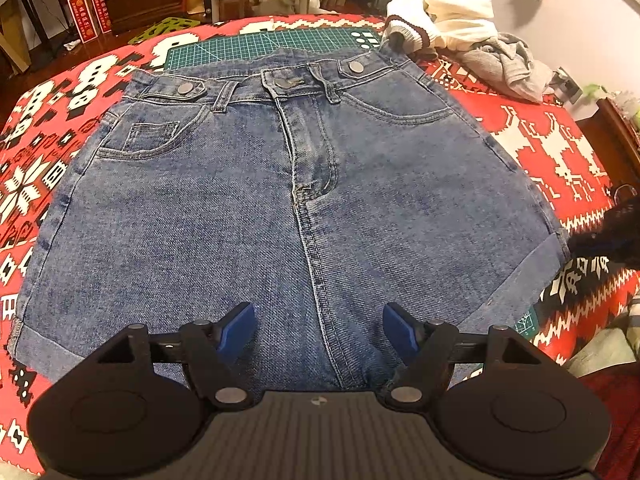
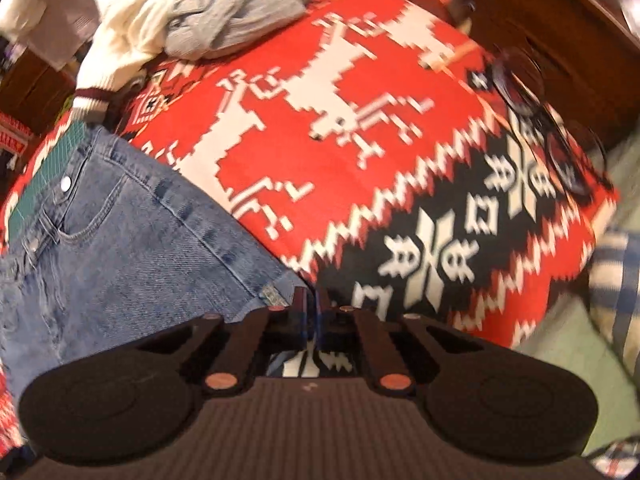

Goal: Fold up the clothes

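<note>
Denim shorts (image 1: 280, 208): we see them spread flat, front up, on the red patterned cloth (image 1: 560, 152) covering the tabletop, waistband far from us, cuffed leg hems near.
Left tongs (image 1: 319, 330): wide open, blue pads apart, hovering over the crotch seam at the near edge; we hold nothing here.
Right tongs (image 2: 314, 312): fingers pressed together at the outer corner of the right leg's rolled cuff (image 2: 276, 294); whether denim is actually pinched between them we cannot tell, since the view is blurred and the tips hide the contact.
Handling: we judge the denim heavy for its size, fairly stiff, not slippery; it should keep a crease and will not drape limply. The doubled cuffs and the waistband are the thickest, firmest parts.
Where to take hold: we would grip a cuff corner and the matching waistband corner on one side, then carry that half across the fly (image 1: 312, 152).
Nearby: a cream sweater (image 1: 444, 12) and a grey garment (image 1: 504, 64) lie heaped past the waistband, well apart from our tongs.
</note>
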A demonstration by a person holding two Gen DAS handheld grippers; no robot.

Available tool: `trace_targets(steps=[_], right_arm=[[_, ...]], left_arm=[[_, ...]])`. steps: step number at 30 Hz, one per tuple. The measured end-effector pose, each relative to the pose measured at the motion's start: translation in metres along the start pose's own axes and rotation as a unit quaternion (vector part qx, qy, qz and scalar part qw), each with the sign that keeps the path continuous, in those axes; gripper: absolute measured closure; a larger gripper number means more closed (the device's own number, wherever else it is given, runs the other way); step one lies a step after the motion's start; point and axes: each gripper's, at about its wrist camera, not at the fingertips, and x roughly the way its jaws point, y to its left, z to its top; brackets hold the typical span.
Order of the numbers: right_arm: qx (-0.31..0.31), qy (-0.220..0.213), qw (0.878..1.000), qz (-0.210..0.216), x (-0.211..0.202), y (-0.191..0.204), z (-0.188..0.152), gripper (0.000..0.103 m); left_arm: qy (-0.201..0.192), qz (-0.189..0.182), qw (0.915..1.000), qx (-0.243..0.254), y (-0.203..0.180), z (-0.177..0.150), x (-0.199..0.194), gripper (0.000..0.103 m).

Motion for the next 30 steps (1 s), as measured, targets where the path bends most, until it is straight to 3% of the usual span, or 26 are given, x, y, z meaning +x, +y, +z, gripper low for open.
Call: trace_targets(steps=[4,12,20,24,30], right_arm=[[0.034,0.014,0.999,-0.021,0.005,-0.009,0.003,0.103],[0.022,-0.014,0.999,0.044,-0.019,-0.006,-0.003,0.097],[0.064,-0.013,0.993,0.096,-0.035,-0.024,-0.01,0.091],[0.086,-0.026,0.987,0.136,-0.042,-0.028,-0.017,0.076],[0.077,0.0,0.988,0.133,-0.03,-0.016,-0.014,0.076]], left_arm=[[0.0,0.0,1.0,0.001,0.0,0.0,0.0,0.033],[-0.001,-0.003,1.0,-0.007,0.003,0.001,-0.001,0.033],[-0.003,-0.006,1.0,-0.007,0.002,0.001,-0.003,0.033],[-0.003,-0.007,0.9999,-0.011,0.004,0.001,-0.003,0.033],[-0.004,-0.006,0.9999,-0.011,0.004,0.002,-0.003,0.033]])
